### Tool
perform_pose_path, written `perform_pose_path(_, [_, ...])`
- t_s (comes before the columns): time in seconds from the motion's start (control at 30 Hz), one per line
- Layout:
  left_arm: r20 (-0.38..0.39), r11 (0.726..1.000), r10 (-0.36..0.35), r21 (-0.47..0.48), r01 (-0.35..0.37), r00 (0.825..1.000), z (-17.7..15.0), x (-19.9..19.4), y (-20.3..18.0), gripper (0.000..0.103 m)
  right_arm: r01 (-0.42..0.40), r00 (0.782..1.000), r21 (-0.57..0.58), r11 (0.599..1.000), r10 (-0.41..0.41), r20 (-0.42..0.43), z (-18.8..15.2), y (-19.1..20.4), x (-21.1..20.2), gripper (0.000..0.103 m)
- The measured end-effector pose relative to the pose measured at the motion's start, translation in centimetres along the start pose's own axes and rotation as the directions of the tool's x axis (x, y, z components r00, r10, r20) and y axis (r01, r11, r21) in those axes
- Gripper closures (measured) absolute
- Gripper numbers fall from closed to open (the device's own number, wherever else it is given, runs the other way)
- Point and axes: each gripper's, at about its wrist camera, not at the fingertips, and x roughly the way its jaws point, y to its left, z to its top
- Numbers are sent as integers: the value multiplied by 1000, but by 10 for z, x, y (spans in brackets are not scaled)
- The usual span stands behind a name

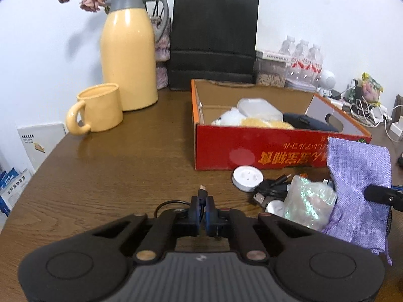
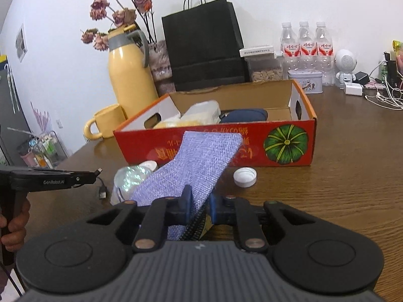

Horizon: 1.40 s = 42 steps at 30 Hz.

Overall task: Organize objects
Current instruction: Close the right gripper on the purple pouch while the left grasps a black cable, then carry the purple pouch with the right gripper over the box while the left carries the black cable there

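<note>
Left tongs (image 1: 202,210) pinch cable (image 1: 202,193) – right tongs (image 2: 199,207) pouch (image 2: 194,168)

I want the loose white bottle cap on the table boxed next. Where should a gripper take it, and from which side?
Grip the white cap across its ridged rim, coming straight down from above. It lies flat with its open side up, low on the table, so a side approach would offer little height to grip. It sits apart from the red box, leaving room for the fingers on both sides.
</note>
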Motion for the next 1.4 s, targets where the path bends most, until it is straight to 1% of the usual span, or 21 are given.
perform_pose_path(0.2, [50, 1000, 1, 0, -1, 999, 11, -16, -3, 100, -22, 999, 16, 1000, 21, 36, 9, -2, -8, 91])
perform_pose_path(0.43, [112, 1000, -17, 7, 16, 994, 30, -29, -14, 100, -52, 997, 35, 998, 50, 57, 19, -2, -13, 91])
perform_pose_path(0.6, [135, 1000, -30, 12, 28, 990, 41, -33, -23, 100, -70, 995, 37, 997, 67, 80, 26, -1, -18, 91])
perform_pose_path(0.63, [140, 999, -33, 15, 31, 990, 42, -34, -24, 100, -72, 994, 37, 997, 68, 83, 27, -1, -20, 93])
perform_pose_path(0.73, [145, 999, -44, 24, 41, 988, 44, -34, -29, 100, -74, 994, 45, 996, 70, 84, 30, -3, -22, 94])
perform_pose_path(0.87, [139, 998, -55, 30, 51, 989, 42, -32, -33, 100, -44, 996, 44, 998, 40, 78, 30, -7, -22, 94])
perform_pose_path(1.0, [133, 998, -59, 29, 56, 989, 41, -31, -34, 100, 13, 998, 41, 999, -15, 64, 28, -15, -24, 94])
perform_pose_path(1.13, [133, 998, -60, 27, 57, 989, 40, -31, -33, 100, 48, 998, 51, 998, -51, 48, 26, -26, -27, 93])
perform_pose_path(1.4, [129, 998, -65, 29, 62, 989, 38, -31, -35, 100, 147, 989, 37, 988, -148, 21, 18, -42, -32, 93])
